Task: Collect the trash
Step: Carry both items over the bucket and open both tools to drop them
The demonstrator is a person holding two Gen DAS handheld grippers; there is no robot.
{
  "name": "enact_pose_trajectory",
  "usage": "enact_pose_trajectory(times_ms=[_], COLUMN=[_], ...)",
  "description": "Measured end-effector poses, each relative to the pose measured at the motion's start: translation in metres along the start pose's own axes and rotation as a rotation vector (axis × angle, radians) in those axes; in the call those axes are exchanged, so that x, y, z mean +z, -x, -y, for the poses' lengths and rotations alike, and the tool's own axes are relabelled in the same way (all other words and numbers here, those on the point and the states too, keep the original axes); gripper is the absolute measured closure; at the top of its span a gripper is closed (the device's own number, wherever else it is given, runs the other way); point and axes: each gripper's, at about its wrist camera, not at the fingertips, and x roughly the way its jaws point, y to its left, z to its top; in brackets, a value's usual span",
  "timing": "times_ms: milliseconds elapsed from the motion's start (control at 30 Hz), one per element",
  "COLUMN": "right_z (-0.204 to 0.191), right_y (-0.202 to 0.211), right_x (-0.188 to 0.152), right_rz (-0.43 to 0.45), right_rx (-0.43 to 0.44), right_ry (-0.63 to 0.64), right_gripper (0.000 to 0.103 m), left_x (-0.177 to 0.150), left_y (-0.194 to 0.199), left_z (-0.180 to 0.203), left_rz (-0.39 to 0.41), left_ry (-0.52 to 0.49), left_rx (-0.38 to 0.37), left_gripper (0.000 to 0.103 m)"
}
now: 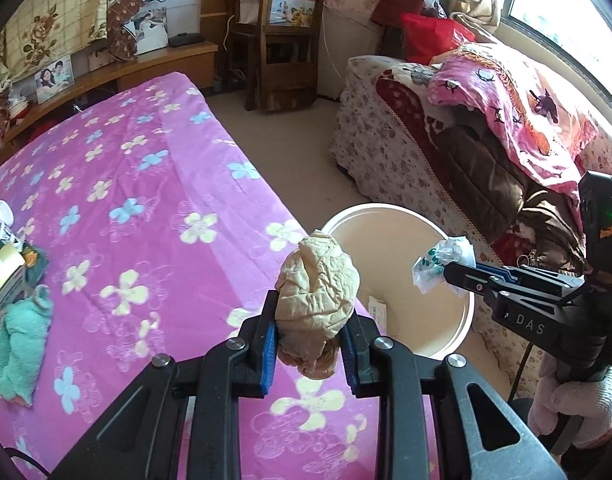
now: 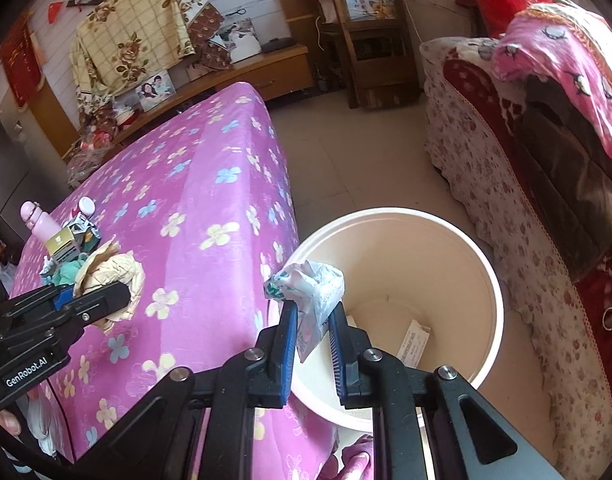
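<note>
Beside the bed's corner, on the floor, stands a cream bucket [image 2: 494, 280]; a paper slip [image 2: 414, 342] lies inside it. Right gripper [image 2: 313, 320]: jaws clamped on a crumpled white-and-green wrapper [image 2: 306, 286], held over the bucket's near rim. Left gripper [image 1: 308, 344]: jaws clamped on a crumpled beige paper wad [image 1: 316, 288], above the pink flowered bedspread [image 1: 145, 184] near the bed's edge, just beside the bucket. Far side of the bed: small boxes [image 2: 65, 240], a teal cloth [image 1: 19, 340] and a pink bottle [image 2: 41, 222], bunched together. Floral-covered sofa [image 2: 486, 168] beyond the bucket.
</note>
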Motion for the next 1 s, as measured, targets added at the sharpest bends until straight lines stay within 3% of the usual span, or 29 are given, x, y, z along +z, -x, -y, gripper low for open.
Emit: enact_pose_trajectory(times_ms=[700, 733, 867, 1000], right_z=[0.041, 0.043, 0.056, 0.066], right_y=[-0.016, -0.016, -0.020, -0.024], right_x=[-0.010, -0.010, -0.009, -0.010], right_rz=[-0.040, -0.042, -0.060, -0.078], right_rx=[-0.081, -0.086, -0.079, -0.063], right_ry=[-0.072, -0.079, -0.135, -0.174], right_gripper=[0.083, 0.083, 0.083, 0.082], left_x=[0.005, 0.005, 0.004, 0.003], left_y=[-0.038, -0.039, -0.042, -0.040], left_z=[0.032, 0.032, 0.031, 0.025], left_rz=[-0.044, -0.047, -0.054, -0.051], left_ry=[-0.001, 0.003, 0.023, 0.040], left_rx=[-0.136, -0.143, -0.160, -0.156], left_gripper=[0.072, 0.070, 0.044, 0.041])
